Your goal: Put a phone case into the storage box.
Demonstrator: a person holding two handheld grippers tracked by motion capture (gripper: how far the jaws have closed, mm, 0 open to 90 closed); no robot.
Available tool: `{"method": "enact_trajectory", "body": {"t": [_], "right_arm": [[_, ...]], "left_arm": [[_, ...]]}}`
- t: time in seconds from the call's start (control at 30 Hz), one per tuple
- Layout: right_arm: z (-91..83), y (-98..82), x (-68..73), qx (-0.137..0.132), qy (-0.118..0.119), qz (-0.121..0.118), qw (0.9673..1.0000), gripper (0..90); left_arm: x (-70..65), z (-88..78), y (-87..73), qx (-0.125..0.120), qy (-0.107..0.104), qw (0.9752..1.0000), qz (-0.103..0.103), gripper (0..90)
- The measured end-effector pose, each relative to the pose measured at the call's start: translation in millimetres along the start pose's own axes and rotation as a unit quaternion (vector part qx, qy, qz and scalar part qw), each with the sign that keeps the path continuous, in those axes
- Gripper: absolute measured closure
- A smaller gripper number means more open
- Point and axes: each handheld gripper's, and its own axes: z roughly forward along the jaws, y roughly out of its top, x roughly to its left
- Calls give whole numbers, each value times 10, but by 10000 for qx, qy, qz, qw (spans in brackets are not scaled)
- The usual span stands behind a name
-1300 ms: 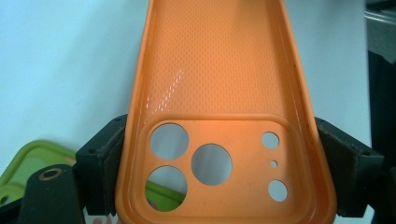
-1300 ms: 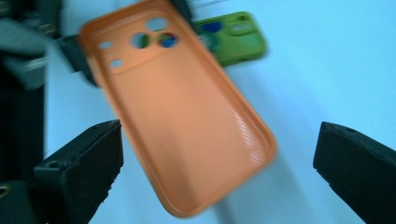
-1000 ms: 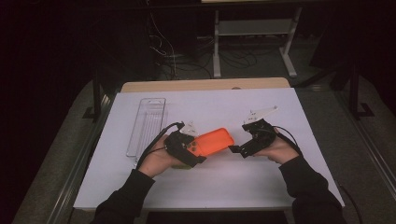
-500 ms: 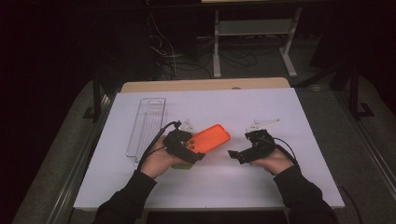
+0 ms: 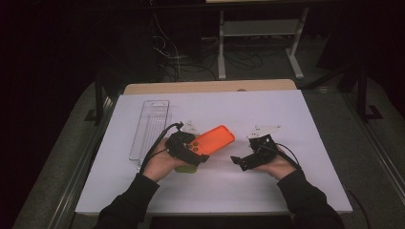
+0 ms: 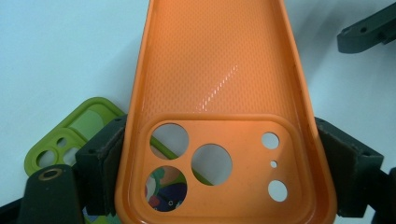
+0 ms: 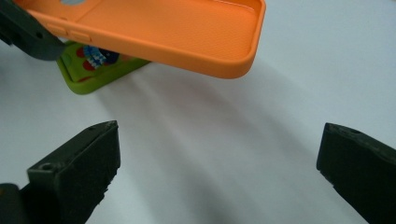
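Observation:
An orange phone case is held above the white table, its camera-cutout end clamped between the pads of my left gripper. In the left gripper view the orange phone case lies hollow side up, and both black pads press its long edges. Under it on the table lies a green phone case with a colourful print, also visible as a green phone case. My right gripper sits low to the right of the orange phone case, jaws wide apart with nothing between them.
A clear plastic tray lies at the left on the white table sheet. A wooden table edge runs along the back. Dark floor with cables and a stand lies beyond.
My right gripper has let go of the orange case's far end, pulled back to the right and sunk toward the table. The left gripper keeps holding the case in place.

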Motion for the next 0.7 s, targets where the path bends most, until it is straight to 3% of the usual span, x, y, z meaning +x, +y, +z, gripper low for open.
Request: {"method": "enact_trajectory", "body": {"t": [0.13,0.27,0.43,0.63,0.7], "right_arm": [[-1,3,33,7,-116,-214,9997,0],[-5,13,73,-48,-325,-603,9976,0],[-7,20,96,-73,-489,-784,9957,0],[-22,17,128,-164,-703,-1119,9911,0],[-20,13,141,-151,-777,-1409,9869,0]], "left_arm": [[0,-1,1,-3,-13,10000,0,160],[2,8,0,-5,-11,10000,24,160],[0,18,-1,21,-34,10000,3,160],[1,28,-1,72,-33,10000,54,160],[2,28,1,63,-40,9999,77,160]]}}
